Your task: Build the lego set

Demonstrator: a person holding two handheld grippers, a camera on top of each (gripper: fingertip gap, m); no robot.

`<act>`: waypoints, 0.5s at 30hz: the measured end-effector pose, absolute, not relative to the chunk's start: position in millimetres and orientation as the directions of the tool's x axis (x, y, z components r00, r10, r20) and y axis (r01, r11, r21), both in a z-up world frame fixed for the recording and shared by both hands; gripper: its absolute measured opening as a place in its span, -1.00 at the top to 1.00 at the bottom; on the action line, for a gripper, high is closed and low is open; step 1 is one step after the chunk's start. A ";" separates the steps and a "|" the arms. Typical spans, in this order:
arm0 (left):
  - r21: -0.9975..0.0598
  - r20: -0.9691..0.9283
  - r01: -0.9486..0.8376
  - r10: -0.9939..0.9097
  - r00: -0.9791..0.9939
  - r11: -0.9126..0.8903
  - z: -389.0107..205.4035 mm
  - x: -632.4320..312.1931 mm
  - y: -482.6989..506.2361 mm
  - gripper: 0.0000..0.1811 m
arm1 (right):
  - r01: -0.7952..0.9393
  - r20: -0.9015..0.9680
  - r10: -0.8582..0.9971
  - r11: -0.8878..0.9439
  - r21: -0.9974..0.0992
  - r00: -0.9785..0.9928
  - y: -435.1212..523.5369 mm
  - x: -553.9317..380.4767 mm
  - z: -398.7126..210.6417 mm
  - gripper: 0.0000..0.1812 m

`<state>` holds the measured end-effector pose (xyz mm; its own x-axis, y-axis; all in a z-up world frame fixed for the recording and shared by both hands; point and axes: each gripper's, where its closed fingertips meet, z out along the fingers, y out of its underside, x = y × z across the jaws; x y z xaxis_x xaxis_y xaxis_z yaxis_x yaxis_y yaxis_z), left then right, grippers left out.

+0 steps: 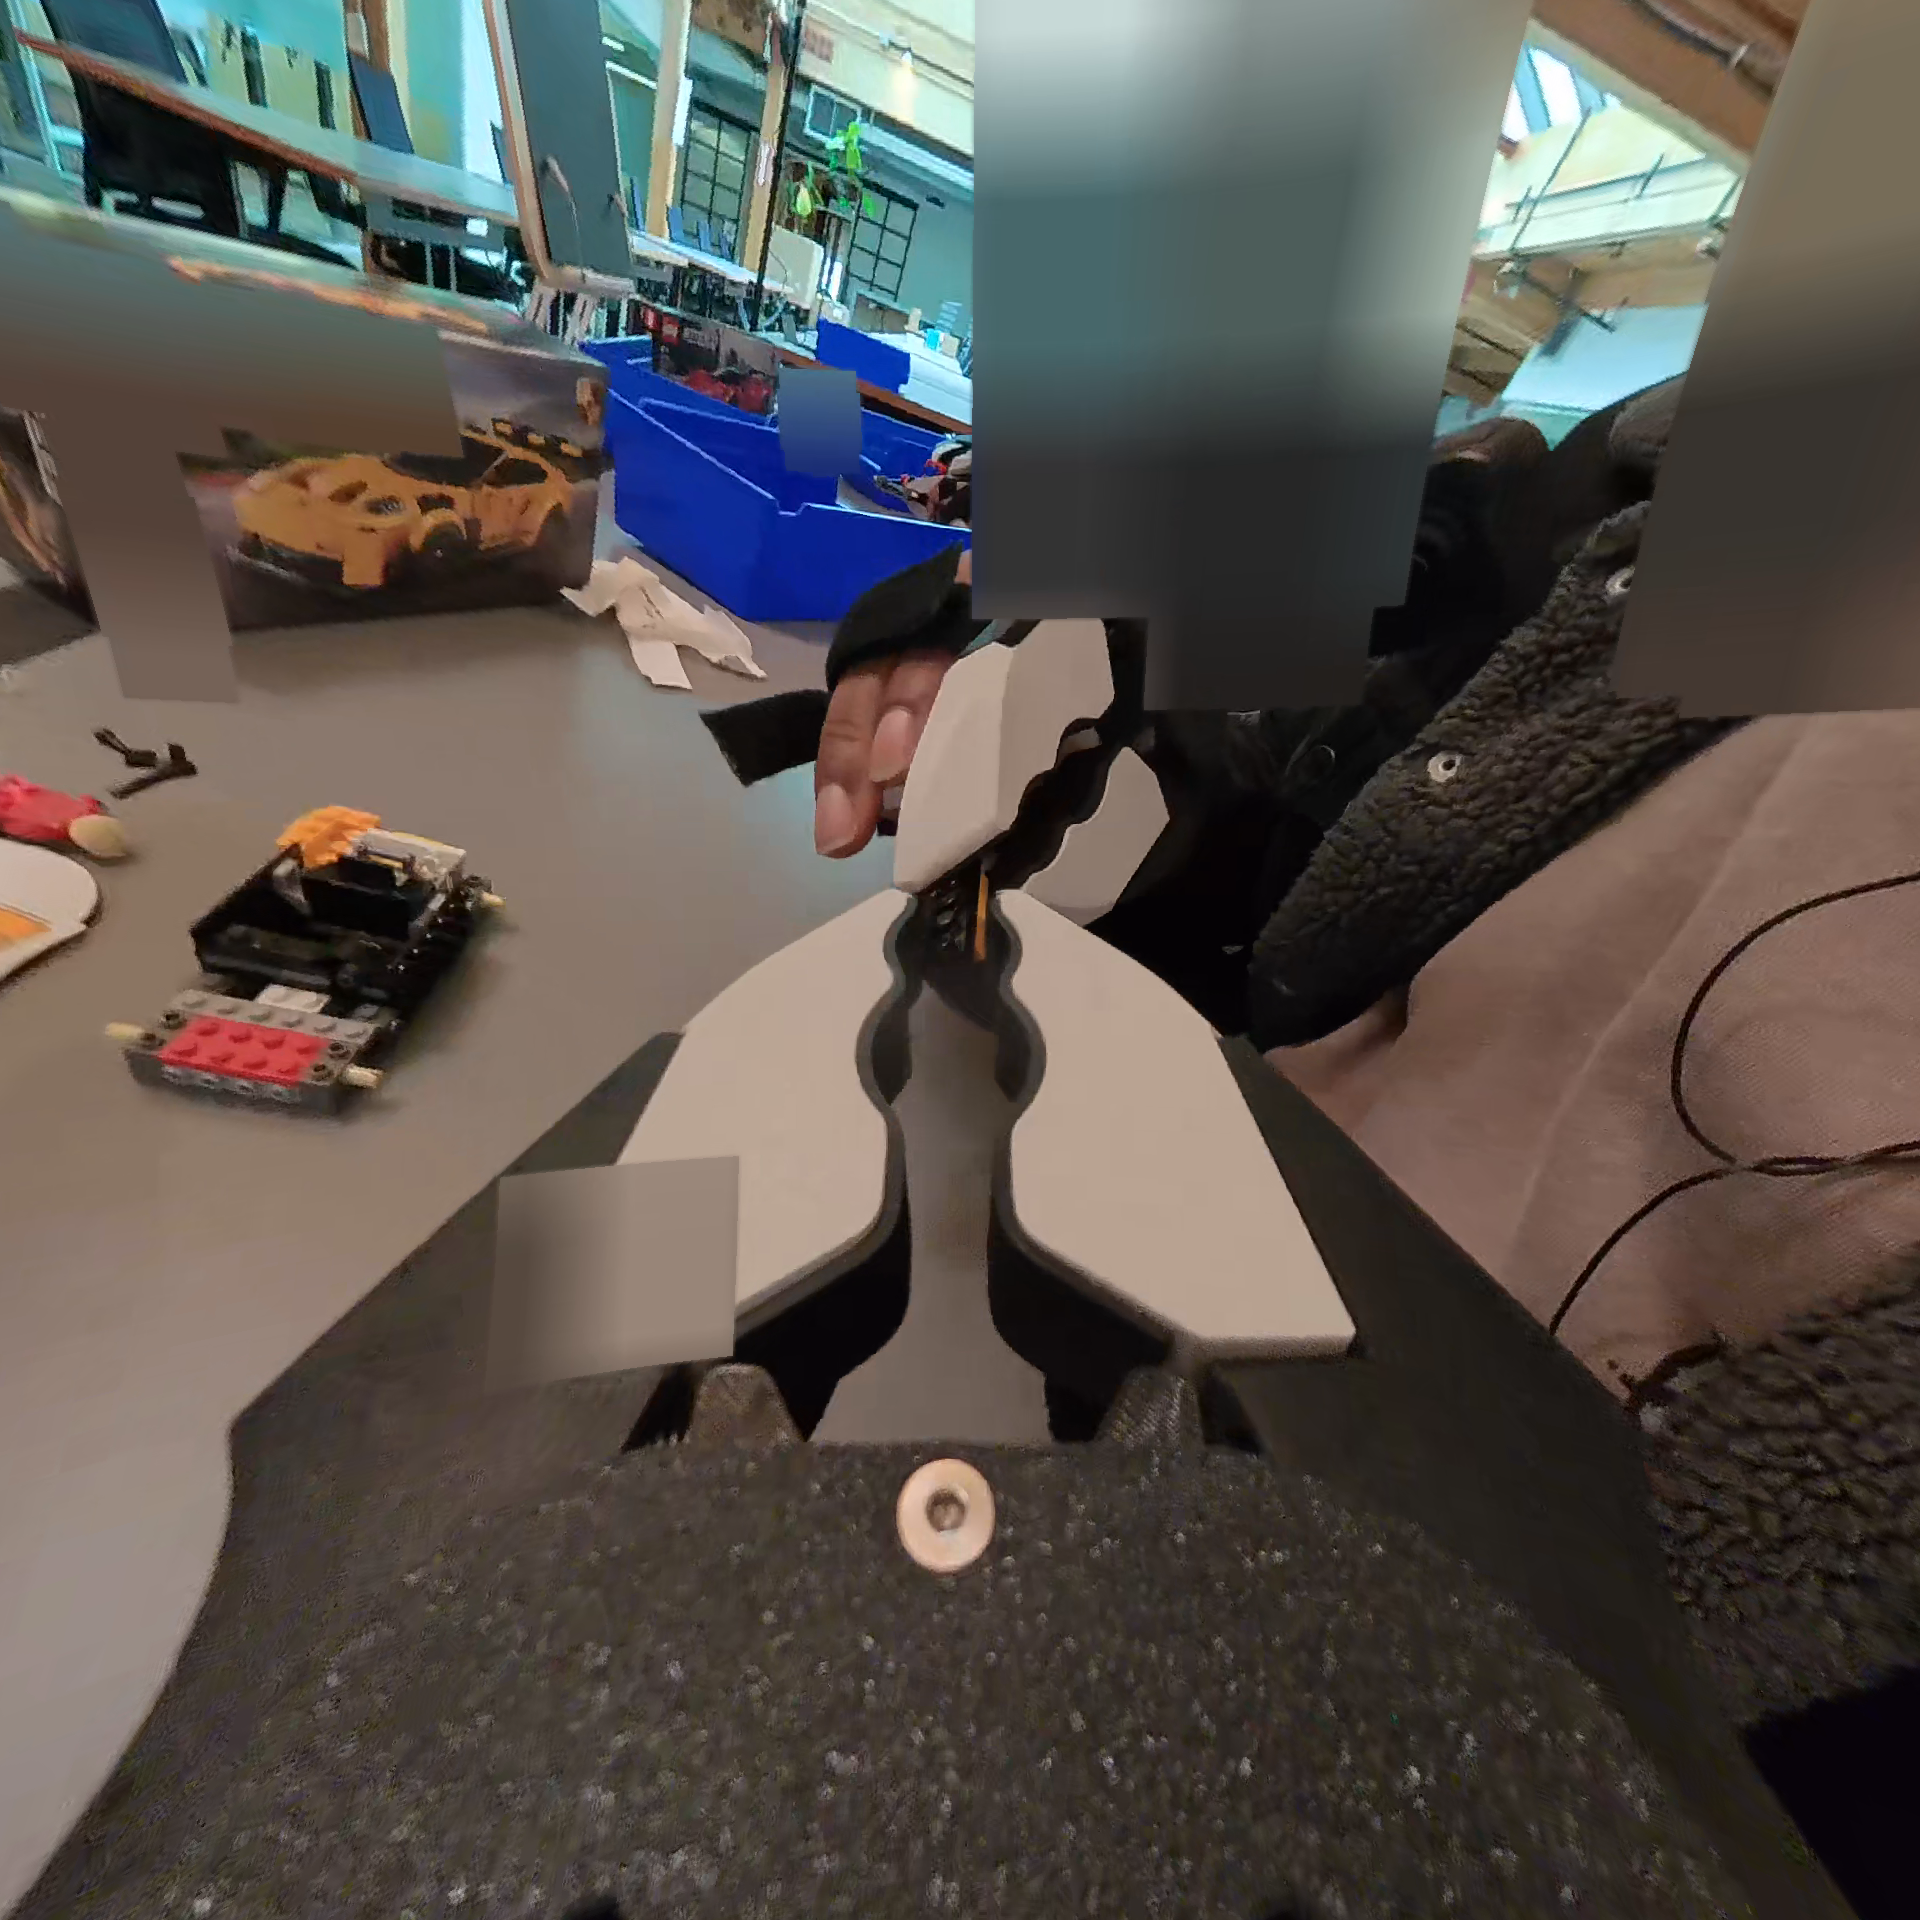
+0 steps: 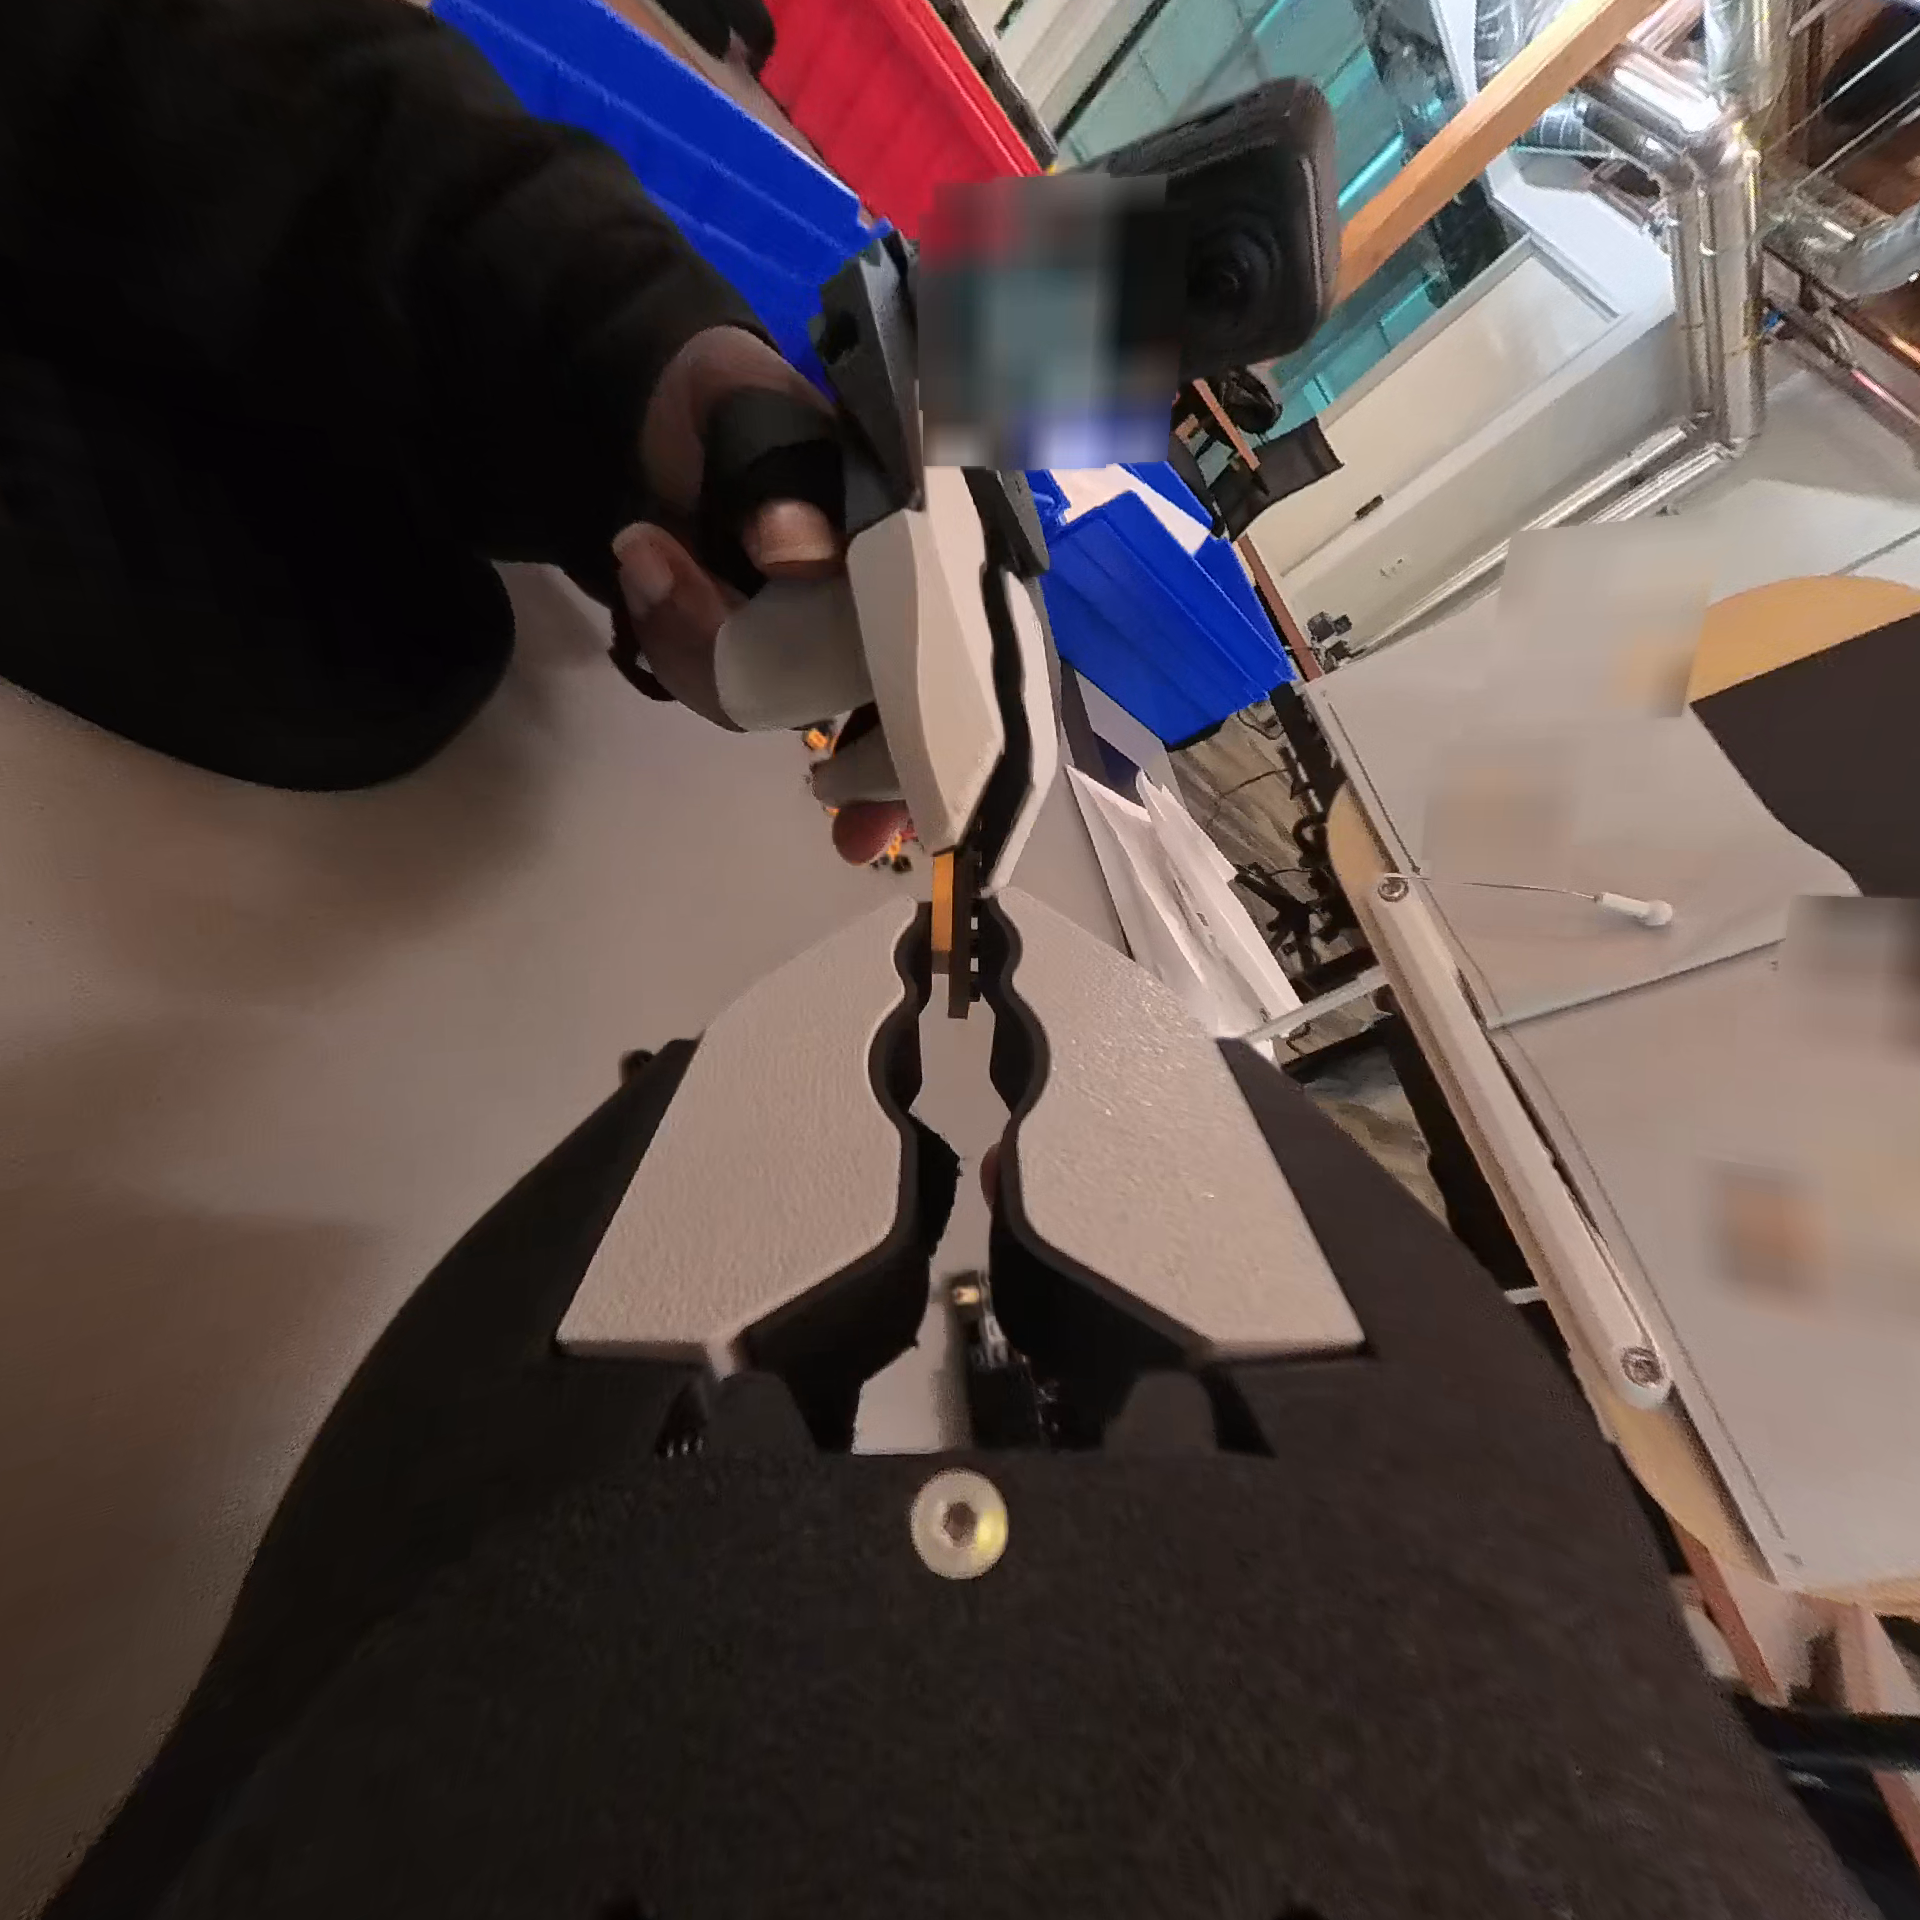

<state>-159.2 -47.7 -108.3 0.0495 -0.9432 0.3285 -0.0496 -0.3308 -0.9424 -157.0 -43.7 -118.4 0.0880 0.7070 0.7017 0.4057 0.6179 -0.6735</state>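
left gripper (image 1: 951, 935) clenched on black-and-orange lego piece (image 1: 961, 914) at 12 o'clock | right gripper (image 2: 961, 951) clenched on same piece (image 2: 956, 940), tip to tip | chassis (image 1: 301, 966) at 9 o'clock on table (image 1: 623, 831) | advice: align studs squarely, press straight

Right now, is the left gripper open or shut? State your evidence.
Shut. The left gripper fingertips pinch a small black-and-orange lego piece, which the right gripper also clamps from the opposite side.

Bright daylight, fisheye edges, slight blur
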 end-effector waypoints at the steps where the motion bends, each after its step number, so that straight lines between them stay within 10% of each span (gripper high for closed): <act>1: -0.937 0.343 -0.052 -0.938 0.053 -0.345 -109.6 -158.4 -46.7 0.89 | 0.416 0.707 0.701 0.618 -0.666 0.090 -42.1 -155.9 -119.9 0.91; 15: -0.985 0.092 -0.144 -0.995 0.050 -0.098 -138.9 -161.5 -48.5 0.90 | 0.353 0.217 0.976 0.202 -0.914 0.005 -49.5 -148.9 -148.2 0.82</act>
